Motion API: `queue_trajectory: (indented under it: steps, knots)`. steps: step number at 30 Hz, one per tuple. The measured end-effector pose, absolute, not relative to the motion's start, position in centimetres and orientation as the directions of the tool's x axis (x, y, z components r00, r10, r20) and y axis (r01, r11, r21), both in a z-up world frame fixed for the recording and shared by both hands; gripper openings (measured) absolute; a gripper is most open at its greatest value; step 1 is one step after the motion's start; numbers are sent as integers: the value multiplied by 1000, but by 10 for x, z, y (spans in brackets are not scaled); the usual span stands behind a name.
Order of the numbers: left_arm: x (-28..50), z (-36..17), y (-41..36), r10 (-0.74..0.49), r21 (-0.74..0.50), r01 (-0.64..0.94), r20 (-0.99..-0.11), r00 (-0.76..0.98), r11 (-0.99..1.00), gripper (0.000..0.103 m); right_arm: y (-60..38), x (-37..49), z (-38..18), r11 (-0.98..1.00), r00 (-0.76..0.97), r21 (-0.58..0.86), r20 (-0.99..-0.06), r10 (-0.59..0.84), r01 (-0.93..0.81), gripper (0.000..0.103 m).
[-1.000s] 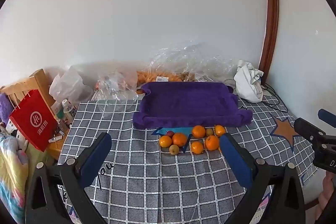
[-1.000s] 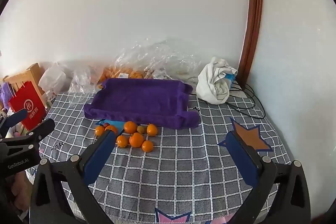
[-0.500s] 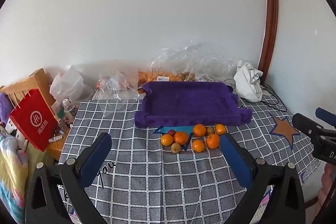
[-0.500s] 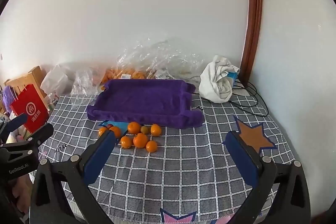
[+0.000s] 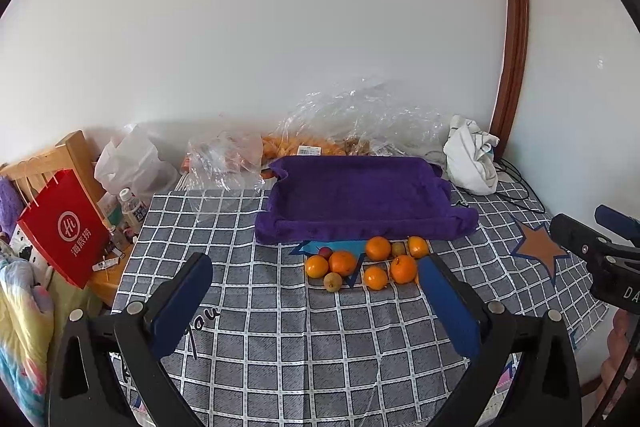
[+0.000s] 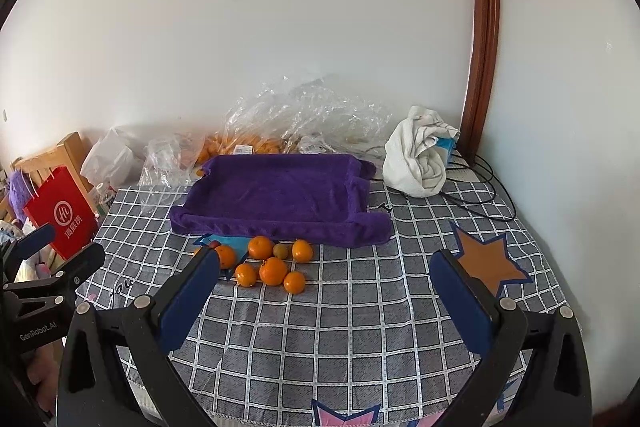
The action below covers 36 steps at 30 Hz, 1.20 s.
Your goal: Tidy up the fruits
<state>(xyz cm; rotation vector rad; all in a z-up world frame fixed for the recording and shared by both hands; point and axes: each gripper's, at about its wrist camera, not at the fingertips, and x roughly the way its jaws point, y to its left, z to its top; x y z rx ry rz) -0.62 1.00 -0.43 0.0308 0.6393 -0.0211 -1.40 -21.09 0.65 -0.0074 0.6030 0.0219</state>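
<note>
Left edge: red paper bag [image 5: 62, 231] with a white round logo and white Chinese characters (can't read them reliably), glossy, flat-sided, string handles. Beside it a small plastic bottle [image 5: 132, 207] with a printed label, text too small. White plastic bag [image 5: 128, 163] behind, crumpled.

Left claw [image 5: 316, 293]: wide, nothing between the blue flat pads, black frame. Its body shows in the right wrist view with "GenRobot.AI" in white on black.

Desk [image 5: 280, 339] is covered with a grey checked cloth, white grid lines, woven texture, orange and pink star patches; cursive "you" printed near the left side.

Fruits [image 5: 360, 261]: loose cluster on the cloth, just in front of the purple tray's near wall, all outside it. Mostly round orange citrus, glossy skin; two small dull yellow-green ones and one small red one. They partly cover a blue star patch.

Purple tray [image 5: 360, 195]: soft, fuzzy towel-like fabric, rectangular, low raised walls, inside bare.

Behind it: crinkled clear plastic bags [image 5: 360, 123] with more orange fruit and a white barcode sticker (unreadable).

Right claw [image 6: 324, 283]: also wide, holding nothing.

Right: rolled white towel [image 6: 420, 159], black cables by the wall.
</note>
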Motion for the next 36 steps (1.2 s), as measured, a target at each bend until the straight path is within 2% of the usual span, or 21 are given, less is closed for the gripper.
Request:
queue_trajectory:
  steps: [36]
  knots:
    - [3, -10, 5, -29, 18, 50, -604, 797, 999, 103, -215, -4, -4, 997, 814, 59, -577, 70, -44, 103]
